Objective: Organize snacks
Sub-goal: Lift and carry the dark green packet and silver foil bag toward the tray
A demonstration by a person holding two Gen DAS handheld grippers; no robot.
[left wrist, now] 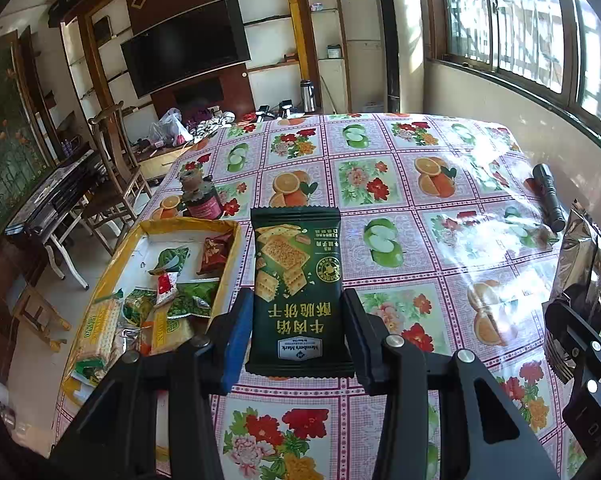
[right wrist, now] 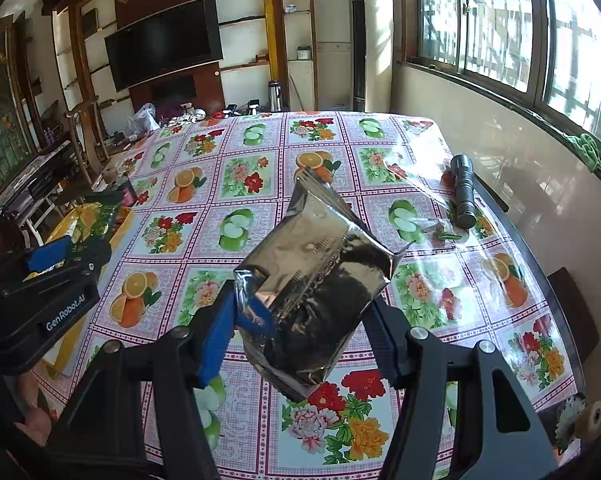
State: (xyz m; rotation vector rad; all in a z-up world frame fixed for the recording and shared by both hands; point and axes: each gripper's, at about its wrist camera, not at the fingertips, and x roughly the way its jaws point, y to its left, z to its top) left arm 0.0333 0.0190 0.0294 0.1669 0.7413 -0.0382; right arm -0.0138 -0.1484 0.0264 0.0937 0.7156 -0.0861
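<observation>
Floral tablecloth (left wrist: 380, 208) – sunlit windows (left wrist: 540, 32), wall television (left wrist: 184, 44)

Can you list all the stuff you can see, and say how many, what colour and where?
dark green biscuit packet: one, green with cracker picture, held in the left tongs above the table
shiny silver foil packet: one, silver, held in the right tongs
shallow yellow-rimmed cardboard box: one, yellow and white, left edge of the table
small snack packets: several, green, red, yellow, inside the box
black metal flashlight: one, black, right side of the table
dark jar with pink label: one, behind the box
flowered plastic tablecloth: one, pink with fruit and flowers, over the table
left tongs: one, black and blue
right tongs: one, black and blue
</observation>
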